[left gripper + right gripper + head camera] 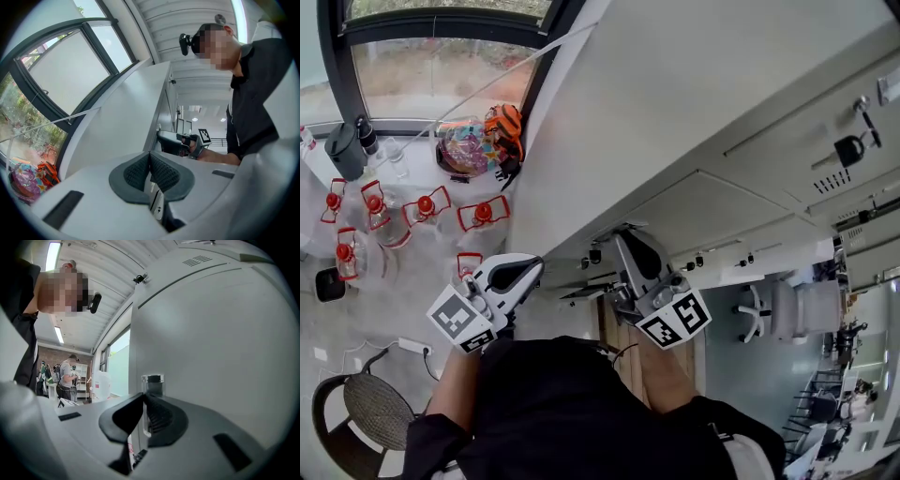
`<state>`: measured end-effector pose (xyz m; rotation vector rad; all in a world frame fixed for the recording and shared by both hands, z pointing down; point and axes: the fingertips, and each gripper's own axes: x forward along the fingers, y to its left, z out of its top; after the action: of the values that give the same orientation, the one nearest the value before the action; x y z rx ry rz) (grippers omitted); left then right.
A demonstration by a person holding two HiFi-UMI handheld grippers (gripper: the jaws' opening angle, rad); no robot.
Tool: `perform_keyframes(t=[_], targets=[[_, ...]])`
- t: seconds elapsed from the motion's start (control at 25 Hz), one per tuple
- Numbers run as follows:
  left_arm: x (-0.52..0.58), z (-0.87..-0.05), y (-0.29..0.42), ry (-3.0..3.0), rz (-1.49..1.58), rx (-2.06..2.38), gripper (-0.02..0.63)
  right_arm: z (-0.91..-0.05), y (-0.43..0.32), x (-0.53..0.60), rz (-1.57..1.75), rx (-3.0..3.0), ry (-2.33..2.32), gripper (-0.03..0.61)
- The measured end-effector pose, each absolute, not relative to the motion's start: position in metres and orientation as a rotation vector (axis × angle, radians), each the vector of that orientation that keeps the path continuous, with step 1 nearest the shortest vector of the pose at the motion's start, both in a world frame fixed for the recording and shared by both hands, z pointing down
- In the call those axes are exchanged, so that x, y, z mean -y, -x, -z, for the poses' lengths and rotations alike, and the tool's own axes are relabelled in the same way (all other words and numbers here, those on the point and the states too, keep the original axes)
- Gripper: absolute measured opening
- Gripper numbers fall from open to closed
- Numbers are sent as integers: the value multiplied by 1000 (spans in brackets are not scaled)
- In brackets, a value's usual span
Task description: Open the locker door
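So the right gripper (143, 401) is clamped on the free edge of the locker door (211, 333). In its own view you can see a thin pale strip of that edge squeezed between the two dark pads. A small shiny metal latch (153, 382) sits on the door just above the pads. To the left of the edge you see straight past into the room, so the door looks swung out a little, though I can't say how far.

From the head view, that door is low on the pale grey locker bank (675, 103), right in front of the person. It's near the bank's left end, beside the window (441, 75). Another locker further along the bank has a dark padlock (848, 148) hanging on it.

The left gripper (150, 161) has its pads pressed flat together with nothing between them. It hangs off to the left of the bank and isn't touching it, and its own view looks along the bank's plain side panel.

On the floor by the window there's a bunch of glass jars with red clips (422, 206) and a colourful bag (473, 141). A dark round-seated stool (370, 403) is at the bottom left corner.
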<state>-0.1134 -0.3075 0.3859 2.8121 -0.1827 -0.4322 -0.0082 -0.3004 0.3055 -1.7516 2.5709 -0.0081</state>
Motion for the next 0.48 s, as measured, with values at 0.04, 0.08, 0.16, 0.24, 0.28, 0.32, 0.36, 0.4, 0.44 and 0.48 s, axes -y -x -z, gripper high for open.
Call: perform_keyframes(t=[0.04,0.08,0.16,0.24,0.28,0.32,0.36,0.4,0.44,0.48], targets=[[306,-387,113,-2811,430,181,15,-306,8,300,11,-2568,1746,32],[305,-388,113,-2811,427,179,15,-306,8,300,13,-2567,1740,31],[302,-389,113,-2810,423,178,15,-305,9,299,9,-2573,1723,31],[299,-390,113,-2806,420,180,15,-305,10,294,1,-2587,1696,30],[298,-390,112,-2803,417,181,15,-305,11,291,-2,-2595,1681,29],[296,-391,112,-2801,414,183,15,-306,12,288,-4,-2602,1664,29],[295,-391,112,-2800,410,185,15,-306,12,285,-5,-2608,1646,29],[294,-391,111,-2801,405,189,15,-306,13,282,-6,-2616,1626,29],[294,-391,109,-2803,402,193,15,-306,14,280,-9,-2626,1603,29],[293,-391,107,-2807,400,200,15,-306,14,277,-11,-2636,1579,29]])
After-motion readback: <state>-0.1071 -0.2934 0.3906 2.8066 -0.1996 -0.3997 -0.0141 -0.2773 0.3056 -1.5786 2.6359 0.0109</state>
